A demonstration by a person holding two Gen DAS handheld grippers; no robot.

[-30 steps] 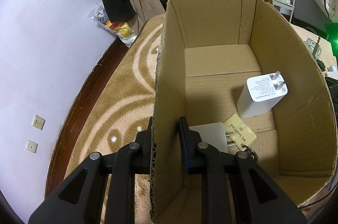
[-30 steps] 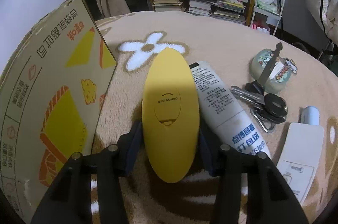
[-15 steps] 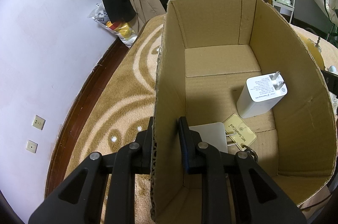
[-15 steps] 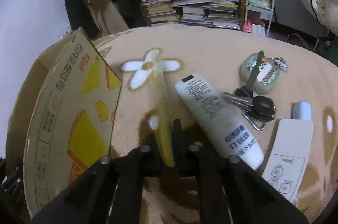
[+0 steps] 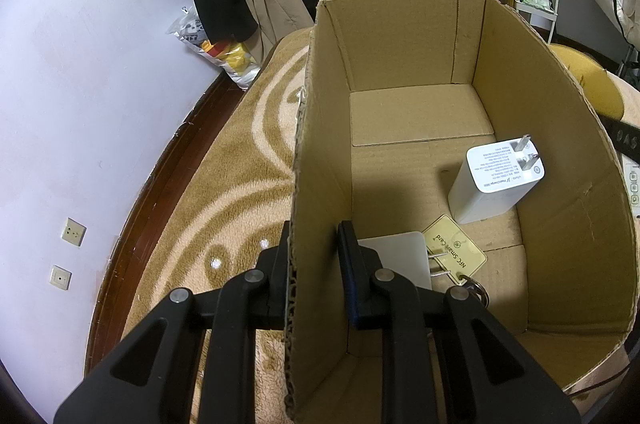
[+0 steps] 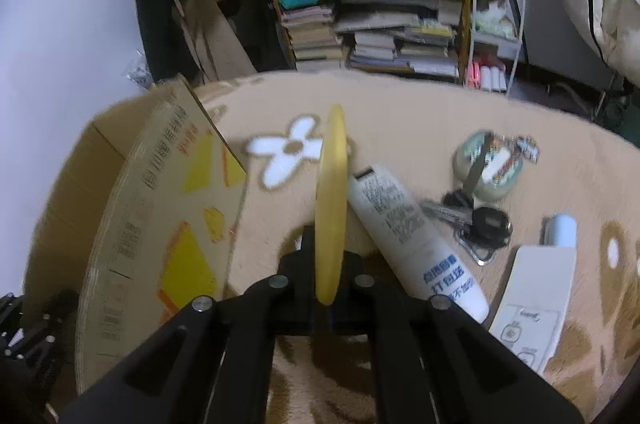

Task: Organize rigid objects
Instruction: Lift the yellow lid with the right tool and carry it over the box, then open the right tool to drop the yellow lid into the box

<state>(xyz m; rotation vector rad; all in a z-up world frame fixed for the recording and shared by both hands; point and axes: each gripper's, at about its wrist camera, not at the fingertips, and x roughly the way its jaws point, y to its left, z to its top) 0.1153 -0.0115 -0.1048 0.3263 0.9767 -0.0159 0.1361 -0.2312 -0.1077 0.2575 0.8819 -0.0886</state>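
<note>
An open cardboard box [image 5: 420, 127] stands on the patterned rug. My left gripper [image 5: 314, 264] is shut on its left wall, one finger outside and one inside. In the box lie a white charger [image 5: 496, 179], a yellow NFC card [image 5: 454, 252] on a key ring, and a flat white item [image 5: 396, 256]. My right gripper [image 6: 330, 264] is shut on a yellow oval case [image 6: 332, 199]. It holds the case edge-on above the rug, just right of the box [image 6: 160, 224]. The case [image 5: 592, 83] also shows past the box's right wall.
On the rug to the right lie a white tube [image 6: 412, 244], a bunch of keys [image 6: 476, 220], a round green tin [image 6: 488, 163], a white remote [image 6: 536, 300] and a pale blue item [image 6: 560, 230]. A bookshelf [image 6: 400, 35] and hanging clothes stand behind; a wall runs along the left.
My right gripper has closed on the yellow case, turned it on edge and lifted it off the rug beside the box. My left gripper has kept its hold on the box wall.
</note>
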